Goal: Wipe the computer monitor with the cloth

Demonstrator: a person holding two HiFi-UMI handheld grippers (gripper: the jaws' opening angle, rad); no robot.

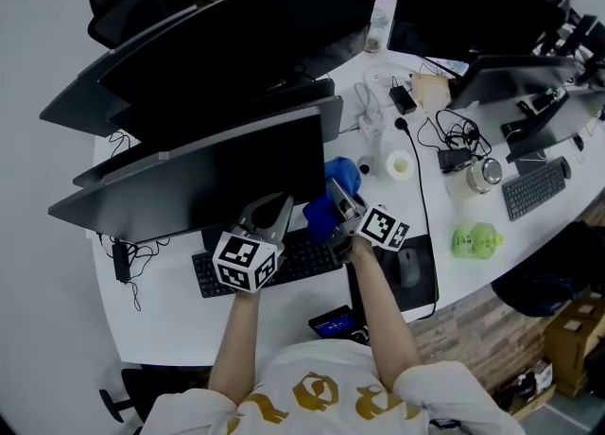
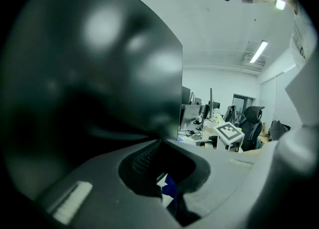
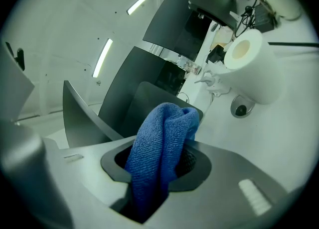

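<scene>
In the head view we stand at a white desk (image 1: 170, 324) with the computer monitor (image 1: 203, 182) straight ahead and a black keyboard (image 1: 307, 258) below it. The left gripper (image 1: 279, 208) is raised at the screen's lower edge, and the right gripper (image 1: 333, 204) sits just beside the monitor's lower right corner with the blue cloth (image 1: 336, 182) bunched at its tip. A mouse (image 1: 408, 268) lies on a dark mat to the right, and a white roll (image 1: 400, 165) stands farther back on the desk. In the left gripper view the dark screen fills most of the frame, very close. The jaws are clenched tip to tip with nothing caught between them; a scrap of blue and white shows through the hollow behind the tips, and we cannot tell what it is. In the right gripper view the jaws are grasping the cloth. It is folded over, pinched at its middle, and rises in a rounded hump above them – with the white roll off to the upper right.
</scene>
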